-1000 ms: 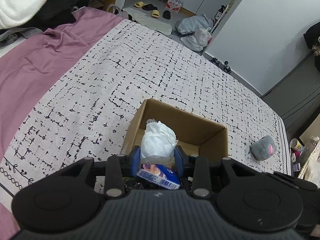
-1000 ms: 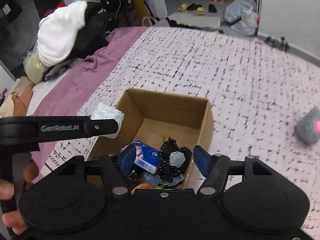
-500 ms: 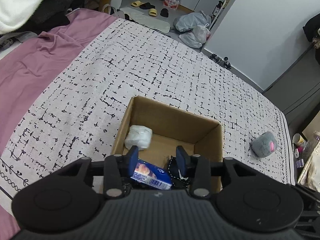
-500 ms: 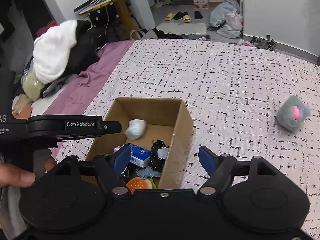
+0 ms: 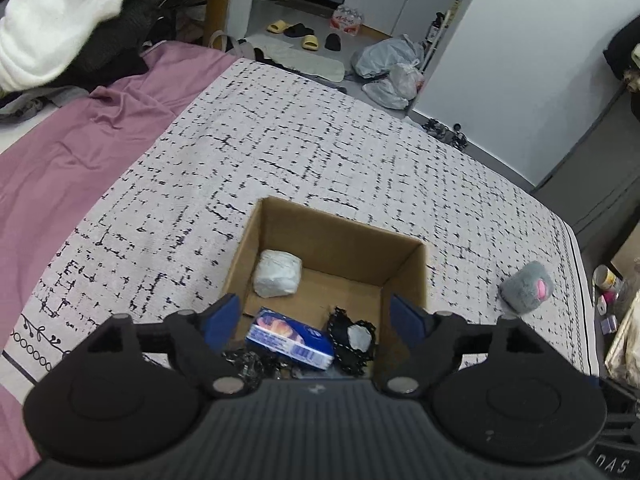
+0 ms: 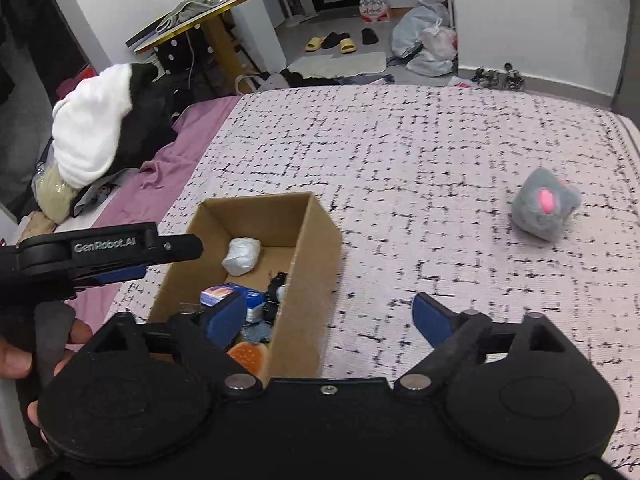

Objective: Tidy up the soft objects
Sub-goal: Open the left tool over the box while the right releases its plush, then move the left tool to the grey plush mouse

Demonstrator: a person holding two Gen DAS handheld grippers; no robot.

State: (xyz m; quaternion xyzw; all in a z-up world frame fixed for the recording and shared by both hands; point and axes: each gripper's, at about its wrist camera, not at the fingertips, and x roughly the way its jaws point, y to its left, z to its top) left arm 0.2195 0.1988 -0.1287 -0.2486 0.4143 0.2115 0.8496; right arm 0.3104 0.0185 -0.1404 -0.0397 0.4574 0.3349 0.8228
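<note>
An open cardboard box (image 5: 404,276) (image 6: 316,248) sits on the patterned bedspread. Inside lie a white wrapped bundle (image 5: 278,273) (image 6: 241,255), a blue packet (image 5: 290,338) (image 6: 218,294), a black lacy item (image 5: 352,336) and an orange burger-like toy (image 6: 248,356). My left gripper (image 5: 316,318) is open and empty above the box's near end; it shows from the side in the right wrist view (image 6: 152,254). My right gripper (image 6: 330,316) is open and empty over the box's right wall. A grey plush with a pink spot (image 5: 526,286) (image 6: 546,204) lies on the bed to the right.
A purple sheet (image 5: 60,168) covers the bed's left side, with a white and black clothes pile (image 6: 100,136) beyond. Slippers (image 6: 330,42) and plastic bags (image 6: 426,46) lie on the floor past the bed. Small items (image 5: 608,296) stand off the bed's right edge.
My left gripper opened and let the white bundle drop into the box, then drew back and opened wider. My right gripper swung right, bringing the grey plush further into view.
</note>
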